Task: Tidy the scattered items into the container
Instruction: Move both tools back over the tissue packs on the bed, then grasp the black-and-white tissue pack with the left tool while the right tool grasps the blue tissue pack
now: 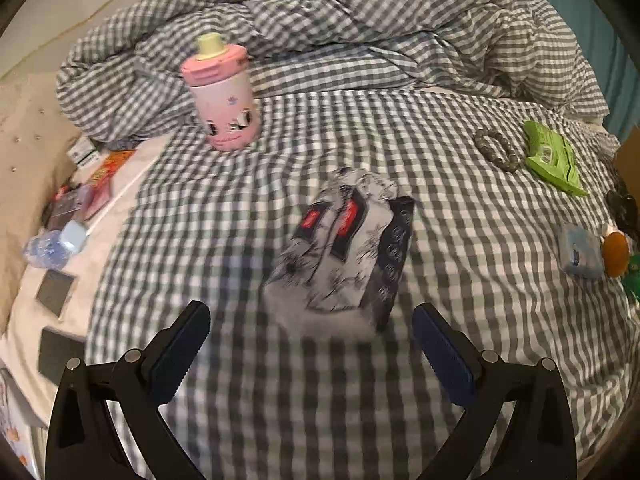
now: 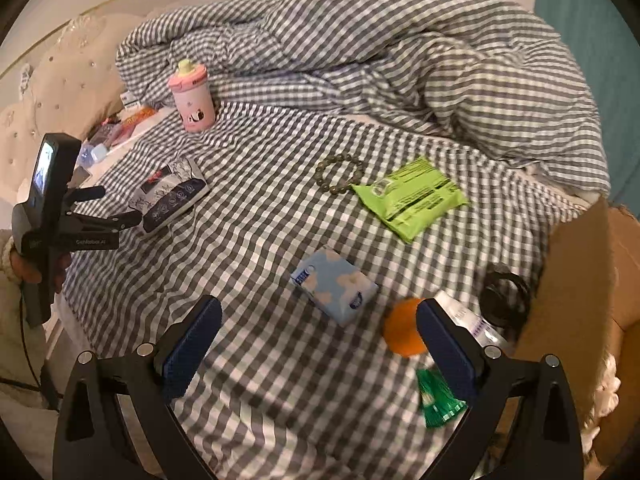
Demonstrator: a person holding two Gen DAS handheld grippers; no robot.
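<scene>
Items lie scattered on a checked bedsheet. My left gripper (image 1: 310,344) is open just short of a grey patterned tissue pack (image 1: 344,252), also in the right wrist view (image 2: 172,194) with the left gripper (image 2: 120,206) beside it. My right gripper (image 2: 320,336) is open and empty above a blue cloud-print tissue pack (image 2: 334,284). An orange ball (image 2: 402,332) lies by its right finger. A green wipes pack (image 2: 412,198), a bead bracelet (image 2: 340,174) and a pink bottle (image 2: 192,96) lie farther off. A cardboard box (image 2: 580,280) stands at the right.
A crumpled checked duvet (image 2: 380,52) fills the back of the bed. A black coiled thing (image 2: 506,296), a white tube (image 2: 468,318) and a green packet (image 2: 438,400) lie near the box. Small clutter (image 1: 72,208) sits along the bed's left side by the headboard (image 2: 60,88).
</scene>
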